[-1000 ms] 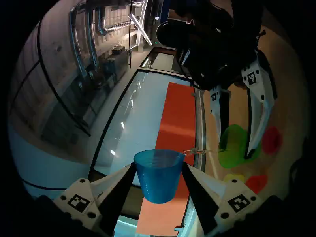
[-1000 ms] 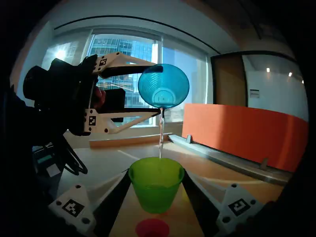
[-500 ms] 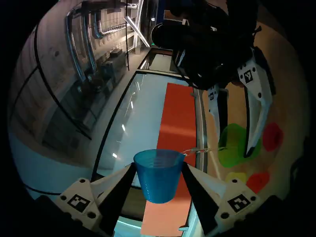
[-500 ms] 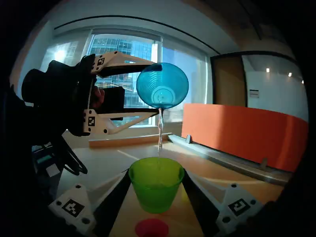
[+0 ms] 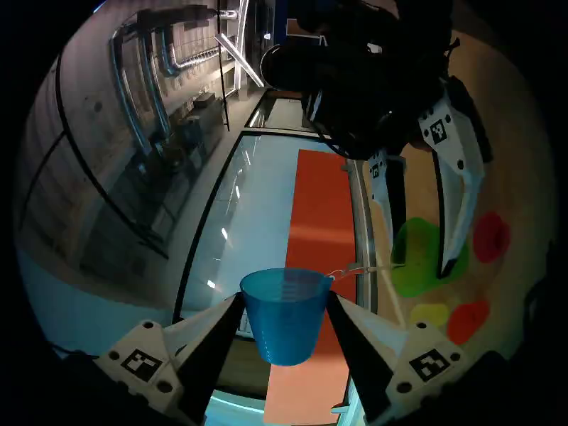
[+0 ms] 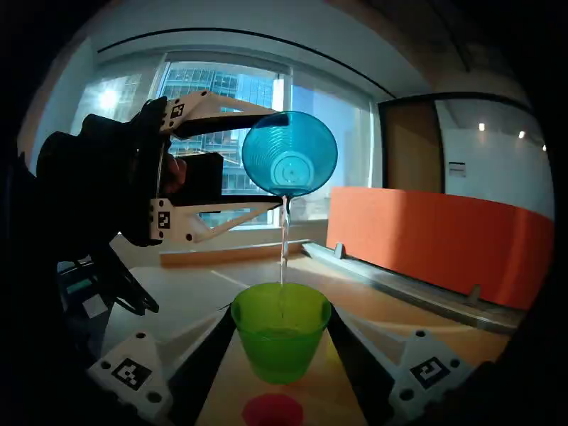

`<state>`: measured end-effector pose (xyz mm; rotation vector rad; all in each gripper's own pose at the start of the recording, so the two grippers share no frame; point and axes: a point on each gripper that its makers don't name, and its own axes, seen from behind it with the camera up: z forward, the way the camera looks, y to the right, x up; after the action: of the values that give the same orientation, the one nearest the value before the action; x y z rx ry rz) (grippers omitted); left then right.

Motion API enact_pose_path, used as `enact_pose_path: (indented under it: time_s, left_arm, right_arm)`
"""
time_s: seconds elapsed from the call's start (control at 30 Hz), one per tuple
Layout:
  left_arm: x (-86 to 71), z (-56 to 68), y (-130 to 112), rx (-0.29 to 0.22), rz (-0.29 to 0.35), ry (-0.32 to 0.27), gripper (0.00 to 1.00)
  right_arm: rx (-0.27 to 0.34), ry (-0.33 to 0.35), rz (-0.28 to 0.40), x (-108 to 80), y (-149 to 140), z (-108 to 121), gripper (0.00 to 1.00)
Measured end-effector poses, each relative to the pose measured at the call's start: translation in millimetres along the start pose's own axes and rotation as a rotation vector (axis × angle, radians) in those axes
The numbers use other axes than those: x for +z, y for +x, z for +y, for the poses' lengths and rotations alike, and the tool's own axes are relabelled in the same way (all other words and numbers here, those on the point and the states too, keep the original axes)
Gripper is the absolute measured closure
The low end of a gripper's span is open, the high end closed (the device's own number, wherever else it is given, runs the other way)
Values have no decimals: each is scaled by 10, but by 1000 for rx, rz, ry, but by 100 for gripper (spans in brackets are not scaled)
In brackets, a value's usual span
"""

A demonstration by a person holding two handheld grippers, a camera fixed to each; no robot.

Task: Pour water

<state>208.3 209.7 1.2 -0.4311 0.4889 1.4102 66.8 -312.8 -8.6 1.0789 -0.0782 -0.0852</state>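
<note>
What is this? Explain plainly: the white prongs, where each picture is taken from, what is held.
A person holds a two-finger gripper in each hand; each carries a fisheye camera looking forward. The left gripper view looks along the left gripper, shut on a blue cup. The right gripper view looks along the right gripper, shut on a green cup over a wooden table. The blue cup is tipped; a thin water stream falls into the green cup. A red round thing lies on the table.
</note>
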Motion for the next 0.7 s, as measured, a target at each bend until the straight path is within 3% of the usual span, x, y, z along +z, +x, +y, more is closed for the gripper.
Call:
enact_pose_path:
  time_s: [0.7]
  left_arm:
    - [-9, -26, 100, 96, 20, 6, 16]
  right_arm:
    - [0, -5, 7, 0, 26, 19, 9]
